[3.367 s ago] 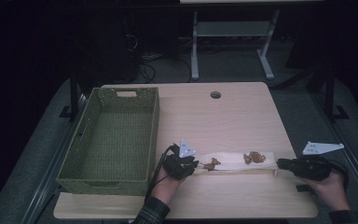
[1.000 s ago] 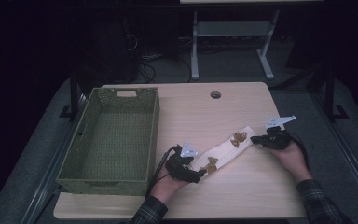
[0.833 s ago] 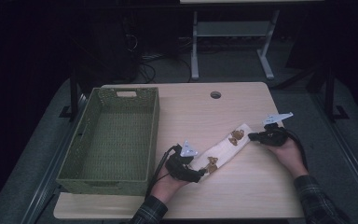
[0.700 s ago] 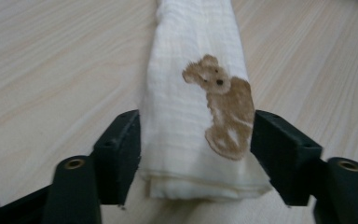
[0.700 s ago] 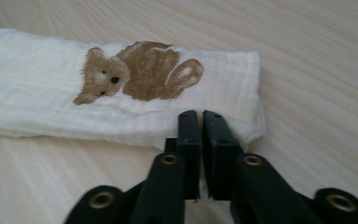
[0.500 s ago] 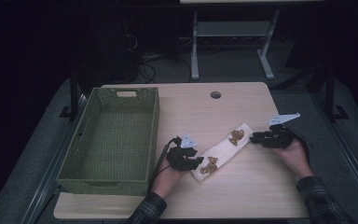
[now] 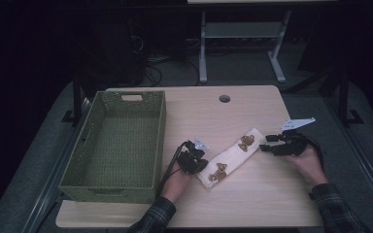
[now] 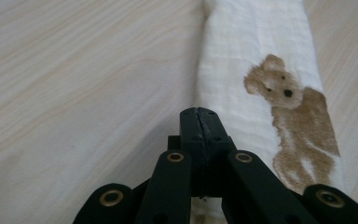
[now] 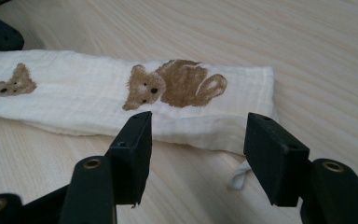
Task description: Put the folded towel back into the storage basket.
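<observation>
A white cloth (image 7: 230, 155) printed with brown bears lies folded in a long strip, slanting across the table's front. My left gripper (image 7: 197, 161) sits at its lower left end. In the left gripper view the jaws (image 8: 199, 116) have just been closing and are pressed together on the cloth's (image 8: 242, 56) left edge. My right gripper (image 7: 264, 145) stands just off the upper right end. Its jaws (image 9: 198, 140) have just been opening, with nothing between them. The cloth (image 9: 84, 98) lies a little beyond the fingertips, and a small tag pokes out near the right finger.
A green woven basket (image 7: 158, 141) stands empty at the table's left, close to my left hand. A round cable hole (image 7: 224, 98) sits near the far edge. Beyond the table is a dark floor with a white stand and cables.
The right gripper has let go of the cloth's upper right end and opened, drawing back slightly. The left gripper has shifted a little along the near end and shut there.
</observation>
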`<state>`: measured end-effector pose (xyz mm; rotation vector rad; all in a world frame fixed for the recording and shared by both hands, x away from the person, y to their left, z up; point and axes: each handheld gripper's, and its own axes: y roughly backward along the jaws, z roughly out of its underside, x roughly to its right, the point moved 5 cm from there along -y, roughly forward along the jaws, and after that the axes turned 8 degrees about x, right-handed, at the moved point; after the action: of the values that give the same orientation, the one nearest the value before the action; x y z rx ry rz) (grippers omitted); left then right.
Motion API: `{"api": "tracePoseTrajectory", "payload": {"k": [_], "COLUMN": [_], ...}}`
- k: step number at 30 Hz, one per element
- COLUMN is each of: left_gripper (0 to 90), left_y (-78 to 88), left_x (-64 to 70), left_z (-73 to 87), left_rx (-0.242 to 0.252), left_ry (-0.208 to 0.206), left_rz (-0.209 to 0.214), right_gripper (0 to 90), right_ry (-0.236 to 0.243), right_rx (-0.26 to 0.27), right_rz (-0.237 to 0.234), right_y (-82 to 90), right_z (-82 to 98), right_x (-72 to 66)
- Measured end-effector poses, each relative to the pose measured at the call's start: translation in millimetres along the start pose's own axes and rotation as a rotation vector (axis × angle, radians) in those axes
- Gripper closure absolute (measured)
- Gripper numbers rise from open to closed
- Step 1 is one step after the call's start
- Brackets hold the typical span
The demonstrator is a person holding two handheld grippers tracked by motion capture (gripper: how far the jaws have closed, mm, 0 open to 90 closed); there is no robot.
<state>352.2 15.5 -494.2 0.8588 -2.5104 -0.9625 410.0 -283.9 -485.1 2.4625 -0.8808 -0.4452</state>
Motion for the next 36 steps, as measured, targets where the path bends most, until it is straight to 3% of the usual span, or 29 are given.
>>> {"api": "tracePoseTrajectory", "payload": {"k": [3,10,21,23,32,36], "left_gripper": [89.5,89.4,88.3,88.2,86.8,81.6], "left_y": [-0.4,0.4,-10.5,-14.3,-26.0,-23.0], "left_x": [6.1,31.2,83.1,93.7,116.8,114.1], "left_z": [1.2,5.2,2.0,0.3,-6.5,-9.1], "left_rx": [-0.014,-0.023,-0.023,-0.006,0.012,0.017], "left_ry": [-0.020,-0.052,-0.179,-0.190,-0.236,-0.271], "left_rz": [0.025,0.133,0.286,0.303,0.350,0.347], "right_gripper": [40.1,38.5,37.2,37.0,36.3,35.9], "right_ry": [0.004,0.016,0.017,0.022,0.023,0.030], "right_rx": [0.003,0.012,0.016,0.014,0.013,0.008], "right_rz": [0.004,0.002,0.000,-0.001,-0.006,-0.005], "right_y": [1.4,1.5,0.7,0.2,-1.0,-1.1], "right_z": [-0.6,-1.4,-1.9,-1.9,-1.8,-1.6], "right_x": [0.5,0.5,-1.5,-1.7,-4.2,-3.7]}}
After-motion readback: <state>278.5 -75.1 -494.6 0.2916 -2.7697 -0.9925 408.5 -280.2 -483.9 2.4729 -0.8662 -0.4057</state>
